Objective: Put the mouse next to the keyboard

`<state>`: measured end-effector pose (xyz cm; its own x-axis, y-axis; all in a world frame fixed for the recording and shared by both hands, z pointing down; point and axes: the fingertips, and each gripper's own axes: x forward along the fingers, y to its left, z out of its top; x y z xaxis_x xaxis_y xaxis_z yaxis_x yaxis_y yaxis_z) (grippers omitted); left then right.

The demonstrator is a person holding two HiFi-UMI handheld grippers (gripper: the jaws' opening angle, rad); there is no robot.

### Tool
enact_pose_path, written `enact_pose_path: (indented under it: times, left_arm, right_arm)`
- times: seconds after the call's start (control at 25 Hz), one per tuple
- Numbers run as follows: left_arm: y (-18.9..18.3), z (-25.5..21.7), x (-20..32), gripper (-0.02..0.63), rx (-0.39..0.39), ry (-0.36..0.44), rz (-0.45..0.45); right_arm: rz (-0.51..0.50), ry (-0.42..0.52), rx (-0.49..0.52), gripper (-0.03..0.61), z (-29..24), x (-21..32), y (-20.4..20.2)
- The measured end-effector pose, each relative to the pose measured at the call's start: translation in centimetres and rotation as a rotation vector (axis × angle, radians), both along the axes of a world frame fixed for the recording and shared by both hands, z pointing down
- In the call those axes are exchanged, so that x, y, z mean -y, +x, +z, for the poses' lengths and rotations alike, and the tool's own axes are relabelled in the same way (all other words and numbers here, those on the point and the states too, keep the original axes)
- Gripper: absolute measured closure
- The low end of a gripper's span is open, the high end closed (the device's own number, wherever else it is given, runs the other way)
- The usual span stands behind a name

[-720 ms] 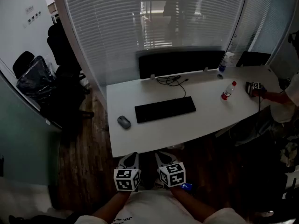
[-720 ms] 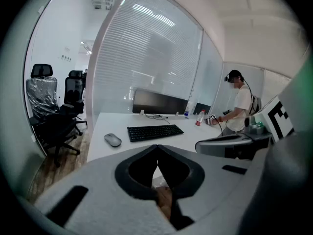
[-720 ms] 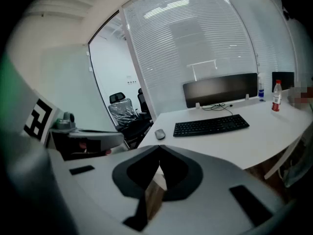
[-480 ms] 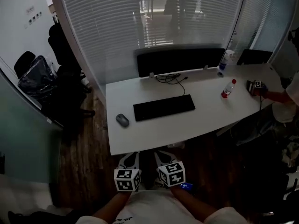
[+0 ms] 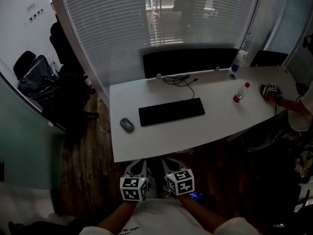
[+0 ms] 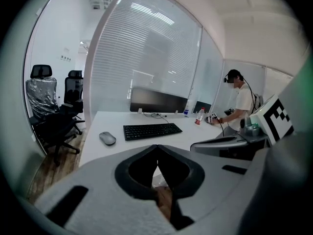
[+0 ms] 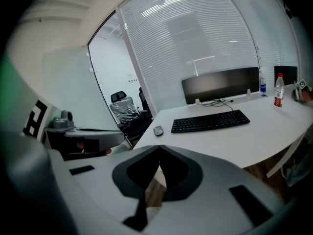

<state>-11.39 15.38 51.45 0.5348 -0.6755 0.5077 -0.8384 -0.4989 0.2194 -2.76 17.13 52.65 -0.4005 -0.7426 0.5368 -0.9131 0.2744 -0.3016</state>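
A grey mouse (image 5: 126, 125) lies on the white desk (image 5: 161, 136), a short way left of the black keyboard (image 5: 171, 111). The mouse (image 6: 107, 138) and keyboard (image 6: 151, 130) also show far ahead in the left gripper view, and the mouse (image 7: 158, 130) and keyboard (image 7: 211, 121) in the right gripper view. My left gripper (image 5: 136, 167) and right gripper (image 5: 169, 165) are held side by side below the desk's near edge, over the wooden floor, well short of the mouse. Both have their jaws shut together with nothing between them.
A monitor (image 5: 190, 61) stands at the desk's back edge with a cable (image 5: 180, 81) in front. A red-capped bottle (image 5: 240, 93) stands at the right, near another person's hand (image 5: 279, 98) holding a gripper. Office chairs (image 5: 54, 87) stand left of the desk.
The view has shifted slightly, so the desk sits a little higher and more to the left in the head view. Both grippers have stayed where they were, shut.
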Motion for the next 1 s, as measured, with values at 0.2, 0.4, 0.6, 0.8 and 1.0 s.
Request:
enact_pose_path:
  times: [0.2,0.4,0.6,0.8,1.0]
  left_arm:
    - [0.0,0.5,3.0,0.608,-0.013,-0.011,0.008]
    - [-0.5,0.2,8.0,0.607,-0.027,-0.002,0.029]
    - [-0.9,-0.3,13.1,0.607,-0.037,0.008,0.066]
    - [-2.4,-0.5,16.9,0.609,-0.048,0.001,0.069]
    - [-2.4,-0.2,18.1,0.607,-0.058,-0.011,0.076]
  right_arm:
    - [0.017,-0.008,-0.007,0.574,0.4,2.8,0.1]
    - [0.038,-0.003,-0.021,0.574,0.0,7.5,-0.4]
    - [0.051,0.018,-0.03,0.574,-0.8,12.9,-1.3]
    - [0.042,0.032,-0.043,0.574,-1.5,16.3,-2.9]
    - [0.023,0.011,-0.079,0.574,-1.0,17.3,-3.5]
